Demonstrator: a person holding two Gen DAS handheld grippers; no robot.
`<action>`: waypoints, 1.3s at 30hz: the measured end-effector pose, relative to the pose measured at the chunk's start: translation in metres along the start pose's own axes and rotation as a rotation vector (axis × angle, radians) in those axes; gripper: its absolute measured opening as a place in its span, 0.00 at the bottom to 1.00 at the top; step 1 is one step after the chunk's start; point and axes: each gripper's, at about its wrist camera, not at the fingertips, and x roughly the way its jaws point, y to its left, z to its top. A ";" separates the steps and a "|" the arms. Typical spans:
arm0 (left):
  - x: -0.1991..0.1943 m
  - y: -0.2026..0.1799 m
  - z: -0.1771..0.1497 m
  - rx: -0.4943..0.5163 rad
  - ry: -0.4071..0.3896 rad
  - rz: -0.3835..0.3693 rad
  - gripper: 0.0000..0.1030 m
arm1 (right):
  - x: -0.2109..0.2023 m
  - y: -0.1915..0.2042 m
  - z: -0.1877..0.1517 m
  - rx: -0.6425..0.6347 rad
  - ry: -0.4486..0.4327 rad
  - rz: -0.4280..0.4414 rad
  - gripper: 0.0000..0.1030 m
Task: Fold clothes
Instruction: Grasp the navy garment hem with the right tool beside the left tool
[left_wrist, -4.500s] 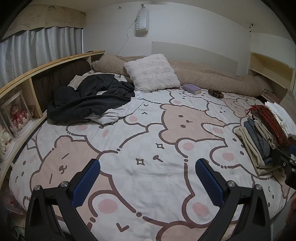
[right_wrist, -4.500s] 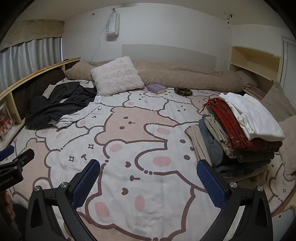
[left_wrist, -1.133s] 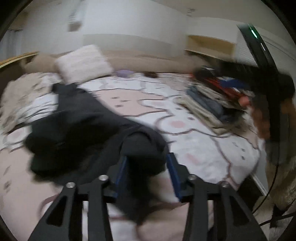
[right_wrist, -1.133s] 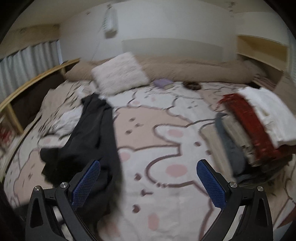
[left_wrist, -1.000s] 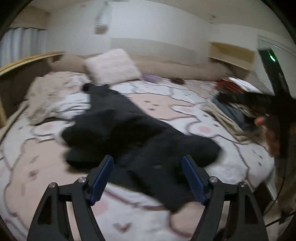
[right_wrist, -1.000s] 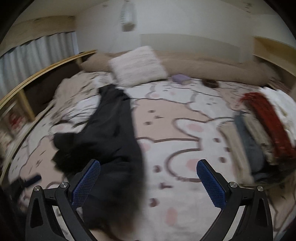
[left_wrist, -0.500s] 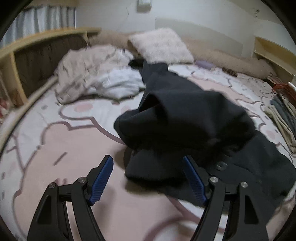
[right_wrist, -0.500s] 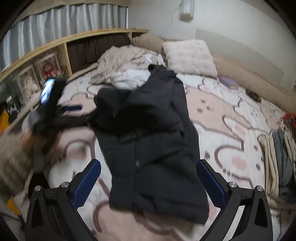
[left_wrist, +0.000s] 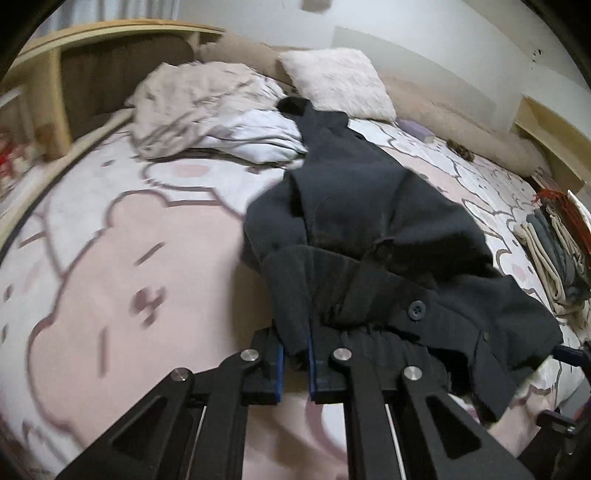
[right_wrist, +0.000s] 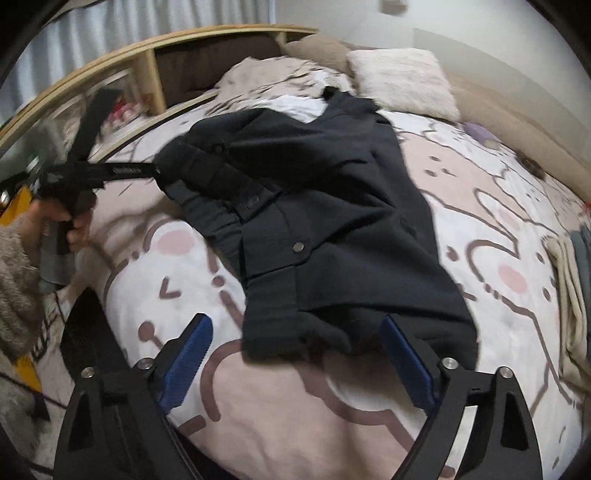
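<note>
While the dark buttoned garment (left_wrist: 369, 206) is spread lengthwise down the middle of the bear-print bed (left_wrist: 110, 258), the step in hand looks like getting its near corners pinned so it can be pulled flat before any folding. The left claw (left_wrist: 295, 354) is clamped on a bunched flap at the garment's near left edge, fabric squeezed tight between the blue pads. The right claw (right_wrist: 295, 365) is closing with its jaws wide, and the near hem is seen lying in the gap but isn't pressed by either pad yet. Next, that hem probably needs to be properly pinched, then both corners tugged apart to smooth out the crumpled middle. From the right wrist view, something is shown that the left one misses: the left hand (right_wrist: 74, 218) in a fuzzy sleeve, and how the garment is stretched toward the left claw. From the left wrist view, the pinch itself is seen close up, plus more of the pile of folded clothes (left_wrist: 554, 251) at the bed's right edge, well apart from the garment.
</note>
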 end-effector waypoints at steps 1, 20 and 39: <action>-0.009 0.005 -0.004 -0.017 -0.007 0.008 0.09 | 0.003 0.000 -0.001 -0.010 0.008 0.018 0.88; -0.021 0.039 0.009 -0.097 -0.021 0.021 0.58 | 0.060 -0.050 -0.011 0.496 0.143 0.397 0.70; 0.032 0.032 0.003 -0.170 0.200 -0.202 0.22 | 0.046 -0.042 0.004 0.601 0.130 0.301 0.19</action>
